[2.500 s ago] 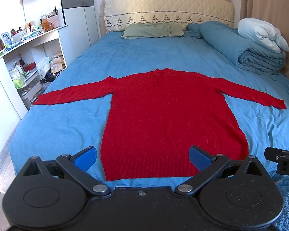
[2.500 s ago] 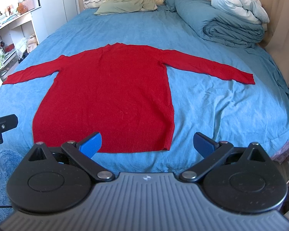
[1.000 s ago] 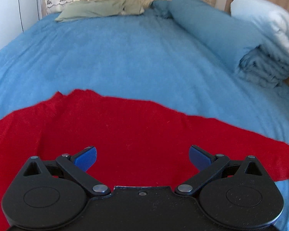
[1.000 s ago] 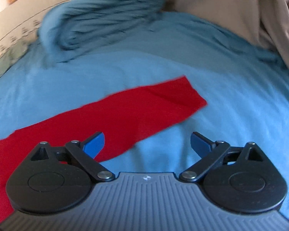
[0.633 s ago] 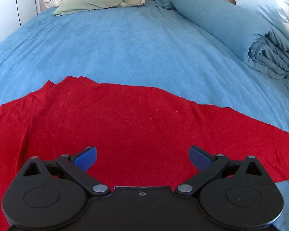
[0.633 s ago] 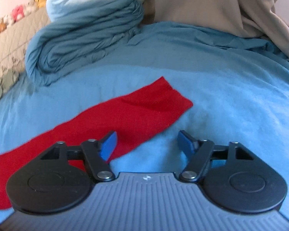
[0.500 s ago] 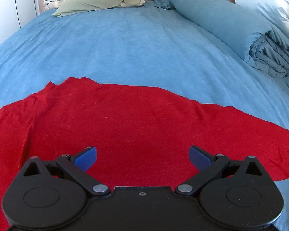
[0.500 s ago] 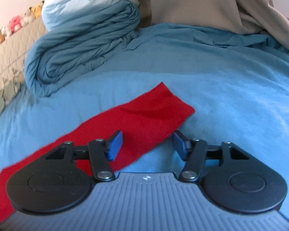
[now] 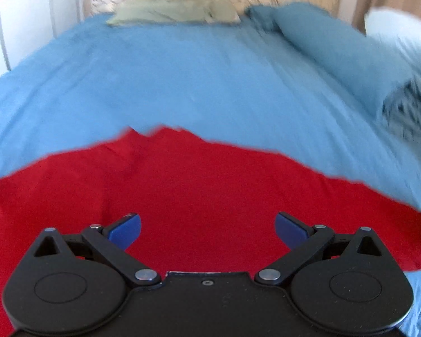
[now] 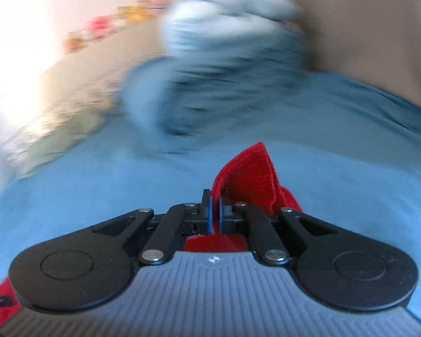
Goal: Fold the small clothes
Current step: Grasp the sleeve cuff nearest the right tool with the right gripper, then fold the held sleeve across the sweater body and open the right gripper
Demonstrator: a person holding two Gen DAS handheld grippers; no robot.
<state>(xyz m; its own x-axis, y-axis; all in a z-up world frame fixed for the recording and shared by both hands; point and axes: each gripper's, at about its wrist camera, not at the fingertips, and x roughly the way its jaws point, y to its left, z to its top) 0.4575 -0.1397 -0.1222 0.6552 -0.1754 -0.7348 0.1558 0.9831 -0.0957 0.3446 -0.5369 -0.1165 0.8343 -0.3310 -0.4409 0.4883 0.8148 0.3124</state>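
Observation:
A red long-sleeved sweater lies flat on the blue bedsheet. My left gripper is open and hovers low over the sweater's upper body, near the neckline. My right gripper is shut on the cuff end of the sweater's right sleeve, which stands up bunched above the blue fingers, lifted off the sheet. The right wrist view is blurred by motion.
A rolled blue duvet with a white pillow lies at the right of the bed; it also shows in the right wrist view. A green pillow sits by the headboard. A beige curtain hangs at the right.
My right gripper has closed on the sleeve cuff and lifted it off the sheet. My left gripper stays open and has shifted slightly over the sweater's upper body.

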